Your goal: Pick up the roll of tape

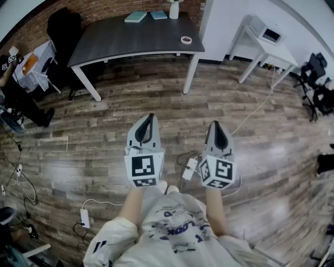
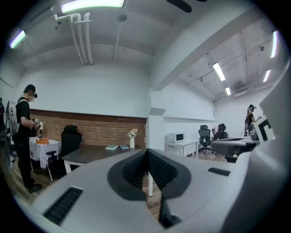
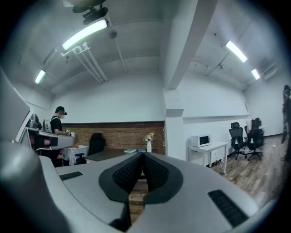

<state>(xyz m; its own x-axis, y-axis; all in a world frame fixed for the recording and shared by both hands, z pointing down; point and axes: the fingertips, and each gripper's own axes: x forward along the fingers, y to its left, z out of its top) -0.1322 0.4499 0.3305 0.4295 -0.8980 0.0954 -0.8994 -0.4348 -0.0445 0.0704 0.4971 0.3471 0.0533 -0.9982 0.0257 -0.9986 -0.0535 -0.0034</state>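
Note:
The roll of tape [image 1: 186, 39], a small pale ring, lies near the right front corner of the dark table [image 1: 120, 39] at the far side of the room. Both grippers hang over the wooden floor, well short of that table. My left gripper [image 1: 151, 116] is shut with its jaws meeting at the tip and nothing between them. My right gripper [image 1: 215, 124] is shut the same way. In the left gripper view the left gripper [image 2: 147, 150] points toward the table [image 2: 88, 154]; the tape is hidden. The right gripper [image 3: 142, 154] also faces it.
Two books [image 1: 135, 16] and a white vase [image 1: 174, 9] stand at the table's back. A white table [image 1: 276, 52] with a microwave [image 1: 266, 32] is at the right, office chairs [image 1: 318, 78] beyond. A person [image 1: 15, 88] stands at the left. Power strips [image 1: 190, 168] and cables lie on the floor.

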